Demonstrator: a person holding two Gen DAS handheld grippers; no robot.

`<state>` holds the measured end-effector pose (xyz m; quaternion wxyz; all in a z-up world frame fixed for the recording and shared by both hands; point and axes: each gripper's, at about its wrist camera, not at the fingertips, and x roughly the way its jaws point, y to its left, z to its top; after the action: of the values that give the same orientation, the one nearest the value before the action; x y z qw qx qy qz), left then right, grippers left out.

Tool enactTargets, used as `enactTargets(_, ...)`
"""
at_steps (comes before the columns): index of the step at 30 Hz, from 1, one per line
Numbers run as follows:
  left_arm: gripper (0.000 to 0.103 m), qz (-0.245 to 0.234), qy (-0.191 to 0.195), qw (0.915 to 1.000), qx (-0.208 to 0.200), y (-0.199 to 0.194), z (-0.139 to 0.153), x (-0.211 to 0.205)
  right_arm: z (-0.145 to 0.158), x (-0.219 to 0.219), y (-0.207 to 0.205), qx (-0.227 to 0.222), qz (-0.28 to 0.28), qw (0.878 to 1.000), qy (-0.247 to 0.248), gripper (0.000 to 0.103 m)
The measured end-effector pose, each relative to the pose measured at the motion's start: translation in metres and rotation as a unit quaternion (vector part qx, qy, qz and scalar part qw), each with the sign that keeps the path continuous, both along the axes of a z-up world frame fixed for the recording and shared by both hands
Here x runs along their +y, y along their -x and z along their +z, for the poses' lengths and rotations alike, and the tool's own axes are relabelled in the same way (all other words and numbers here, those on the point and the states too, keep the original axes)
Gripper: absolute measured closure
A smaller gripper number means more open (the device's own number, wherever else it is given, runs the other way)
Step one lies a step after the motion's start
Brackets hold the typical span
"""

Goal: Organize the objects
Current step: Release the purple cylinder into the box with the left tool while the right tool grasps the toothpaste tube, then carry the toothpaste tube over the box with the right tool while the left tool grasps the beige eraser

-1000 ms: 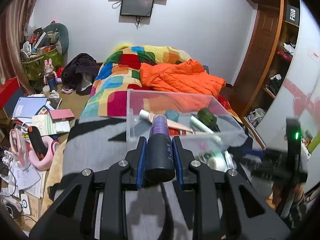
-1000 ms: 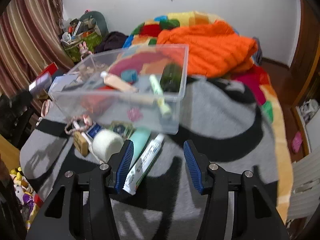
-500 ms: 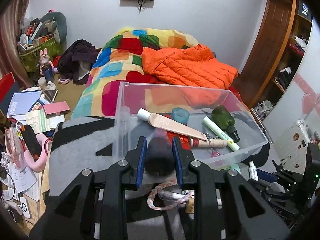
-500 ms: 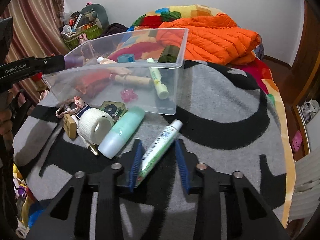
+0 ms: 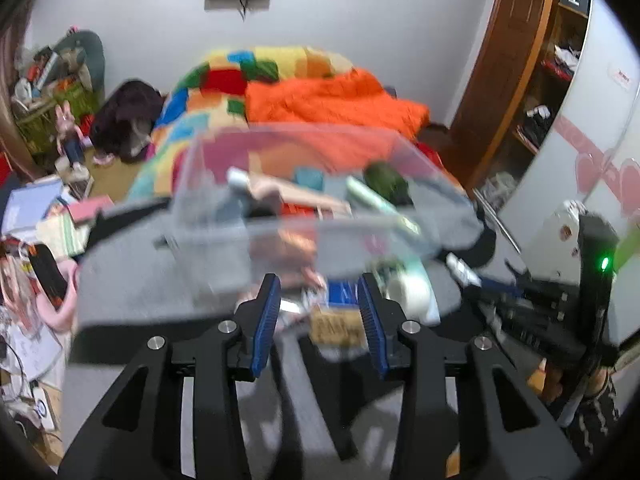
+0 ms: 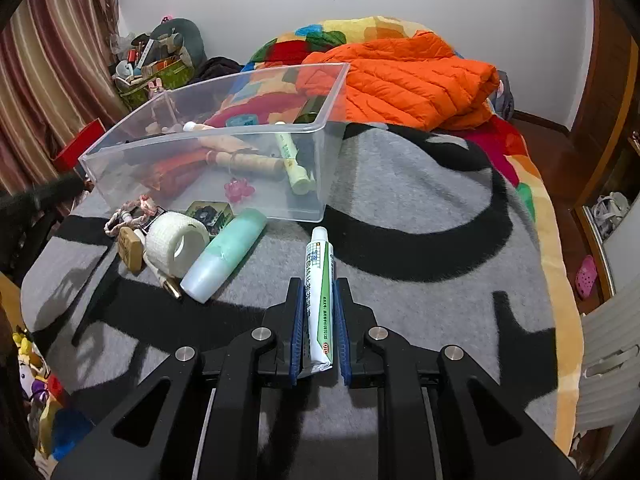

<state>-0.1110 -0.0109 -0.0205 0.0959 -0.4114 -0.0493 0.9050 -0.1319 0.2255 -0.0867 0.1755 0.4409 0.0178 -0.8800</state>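
Our right gripper (image 6: 319, 316) is clamped on the white-and-green ointment tube (image 6: 319, 292), which lies on the grey blanket (image 6: 420, 264) with its cap toward the clear bin (image 6: 324, 176). Our left gripper (image 5: 319, 320) is spread wide and holds nothing. Just left of the tube lie a mint bottle (image 6: 224, 254) and a white tape roll (image 6: 176, 244). Beyond them, the bin holds tubes and a dark green bottle (image 5: 386, 178), with the orange jacket (image 6: 404, 76) behind.

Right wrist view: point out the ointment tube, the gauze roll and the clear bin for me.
ointment tube (image 6: 319, 280), right wrist view, middle of its printed body.
gauze roll (image 6: 176, 243), right wrist view, its white outer wrap.
clear bin (image 6: 200, 142), right wrist view, its near rim.
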Motion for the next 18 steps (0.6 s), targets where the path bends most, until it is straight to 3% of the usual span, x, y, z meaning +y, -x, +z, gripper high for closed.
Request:
enactTargets(5,0.055,-0.008,-0.015,0.9989,-0.045,-0.009,-0.031,0.008,0.008,0.009,-0.010,0.008,-0.007,1.000,0.012,0.090)
enactTargets(9,0.054,-0.004,-0.012,0.9977,-0.067,-0.005,-0.047,0.015,0.017,0.017,-0.016,0.015,-0.012,0.999,0.026,0.090)
enactTargets(17,0.055,0.002,-0.008,0.9985,-0.054,0.007,-0.049,0.022,0.026,0.022,-0.022,0.022,-0.012,0.999,0.038,0.090)
enactTargets(18,0.060,-0.001,-0.010,0.9987,-0.051,0.006,-0.049,0.023,0.026,0.022,-0.022,0.022,-0.011,0.999,0.039,0.090)
